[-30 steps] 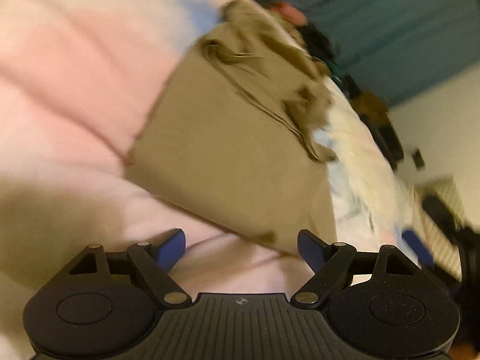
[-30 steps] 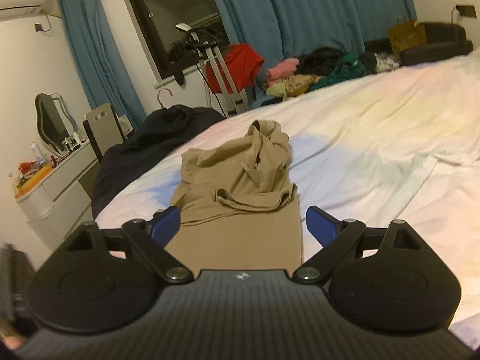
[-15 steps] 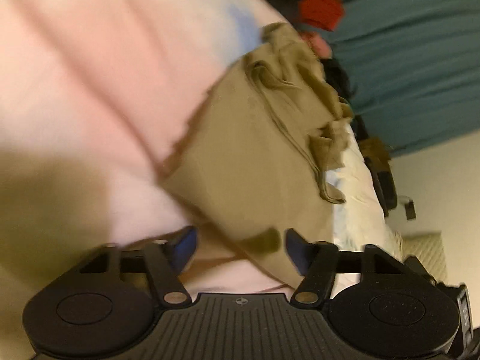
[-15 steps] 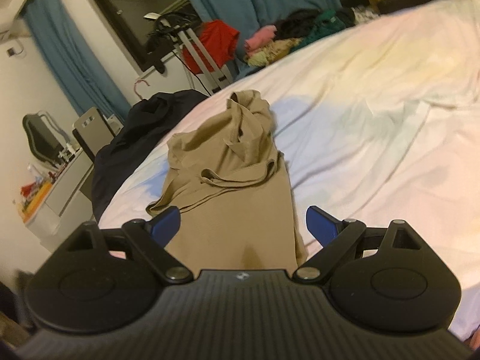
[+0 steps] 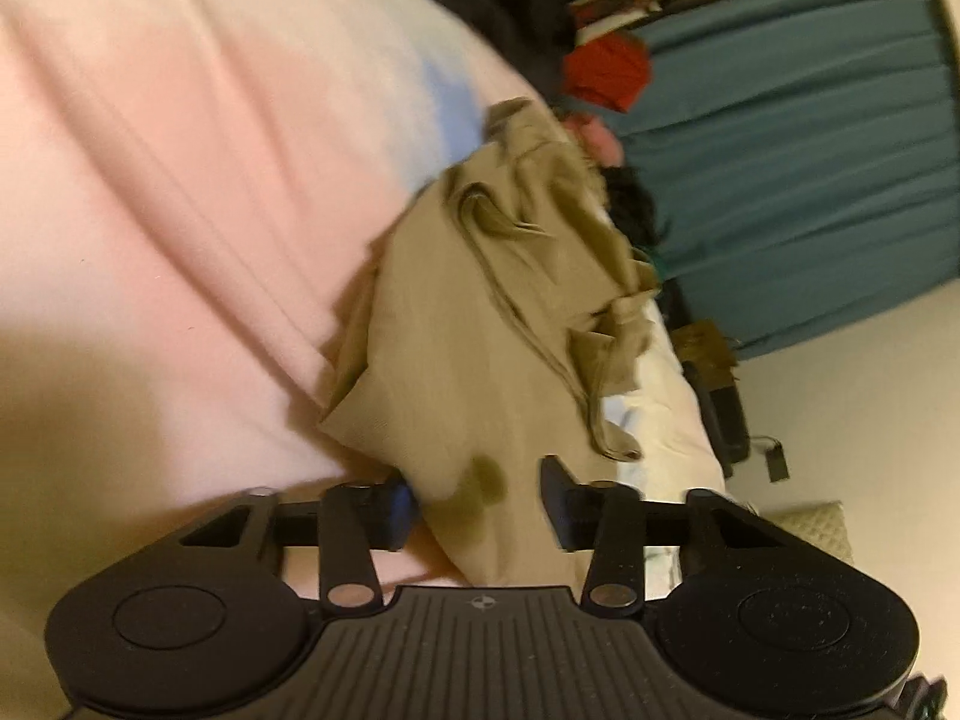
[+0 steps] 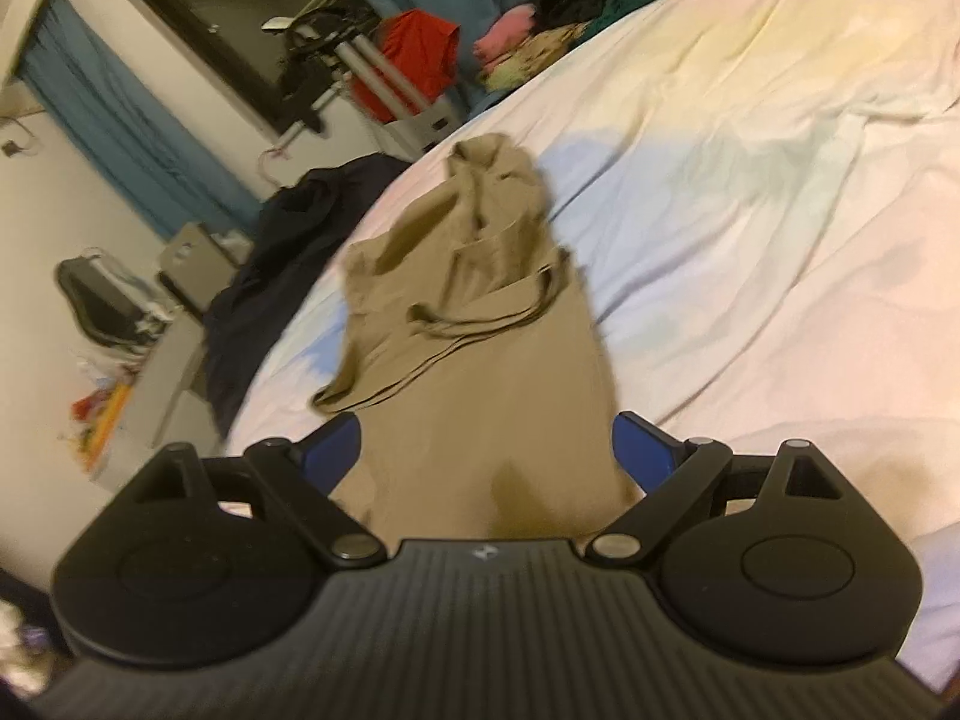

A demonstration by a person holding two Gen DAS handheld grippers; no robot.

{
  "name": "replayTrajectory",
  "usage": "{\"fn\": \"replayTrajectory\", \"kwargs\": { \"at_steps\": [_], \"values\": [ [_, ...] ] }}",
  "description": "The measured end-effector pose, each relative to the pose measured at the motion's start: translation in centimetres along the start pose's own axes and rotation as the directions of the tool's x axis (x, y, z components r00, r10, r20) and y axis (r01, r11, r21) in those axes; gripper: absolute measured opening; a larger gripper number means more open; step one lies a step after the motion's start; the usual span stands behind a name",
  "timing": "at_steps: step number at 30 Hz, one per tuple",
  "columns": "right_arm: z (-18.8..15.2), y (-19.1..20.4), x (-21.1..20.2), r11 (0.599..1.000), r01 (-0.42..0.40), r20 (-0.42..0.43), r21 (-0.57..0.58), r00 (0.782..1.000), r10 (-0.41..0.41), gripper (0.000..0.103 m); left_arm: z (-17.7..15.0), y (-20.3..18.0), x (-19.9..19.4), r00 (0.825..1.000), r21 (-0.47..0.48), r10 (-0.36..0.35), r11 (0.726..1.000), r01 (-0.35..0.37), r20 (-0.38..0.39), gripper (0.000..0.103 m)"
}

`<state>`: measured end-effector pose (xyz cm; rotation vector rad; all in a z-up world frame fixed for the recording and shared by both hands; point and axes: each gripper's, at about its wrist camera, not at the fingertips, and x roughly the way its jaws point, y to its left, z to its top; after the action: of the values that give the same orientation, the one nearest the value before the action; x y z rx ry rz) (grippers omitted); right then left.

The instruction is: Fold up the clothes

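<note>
Straddling the near hem of the tan knit garment, the left gripper has its blue-padded fingers spread, with cloth lying between them but not pinched. The right gripper likewise stands wide, its blue fingertips on either side of the same garment's lower edge. That garment lies lengthwise on the pastel bedsheet, flat near the grippers and bunched at its far end. Beyond the bed hang teal curtains, with a red cloth draped near them.
</note>
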<state>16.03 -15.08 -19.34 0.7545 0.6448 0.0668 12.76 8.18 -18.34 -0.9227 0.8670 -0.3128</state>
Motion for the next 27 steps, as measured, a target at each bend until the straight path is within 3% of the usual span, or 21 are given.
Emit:
{"fn": "replayTrajectory", "kwargs": {
  "at_steps": [5,10,13,18,21,24,27],
  "values": [
    [-1.4,-0.7,2.2,0.983,-0.116,-0.124,0.144,0.983,0.134,0.092,-0.4,-0.2,-1.2,0.998,-0.022,-0.066,0.998,0.065,-0.006,0.041],
    [-3.1,-3.8,4.9,0.894,-0.136,-0.205,0.427,0.948,0.242,0.093,-0.5,-0.7,-2.1,0.991,-0.026,-0.131,0.991,0.131,0.003,0.044],
    [-3.9,-5.1,6.1,0.854,-0.122,-0.189,0.506,0.95,0.248,0.091,-0.4,-1.0,-2.1,0.989,-0.018,-0.149,0.989,0.149,-0.001,0.047],
    [-3.7,-6.2,6.0,0.853,-0.036,-0.132,0.52,0.984,0.122,0.045,-0.3,-0.4,-1.7,0.991,-0.057,-0.131,0.99,0.13,-0.021,0.046],
    [-3.3,-6.0,5.3,0.875,-0.011,-0.103,0.485,0.992,0.069,0.023,-0.3,-0.3,-1.5,0.991,-0.064,-0.128,0.99,0.126,-0.034,0.046],
    [-2.7,-4.8,4.4,0.919,-0.026,-0.059,0.394,0.997,0.053,0.015,-0.4,-0.5,-1.1,0.99,-0.053,-0.127,0.991,0.124,-0.067,0.047],
    [-2.0,-3.2,3.2,0.943,-0.107,0.013,0.314,0.994,0.108,0.013,-0.6,-0.8,-0.2,0.98,-0.044,-0.156,0.987,0.151,-0.124,0.054]
  ]
}}
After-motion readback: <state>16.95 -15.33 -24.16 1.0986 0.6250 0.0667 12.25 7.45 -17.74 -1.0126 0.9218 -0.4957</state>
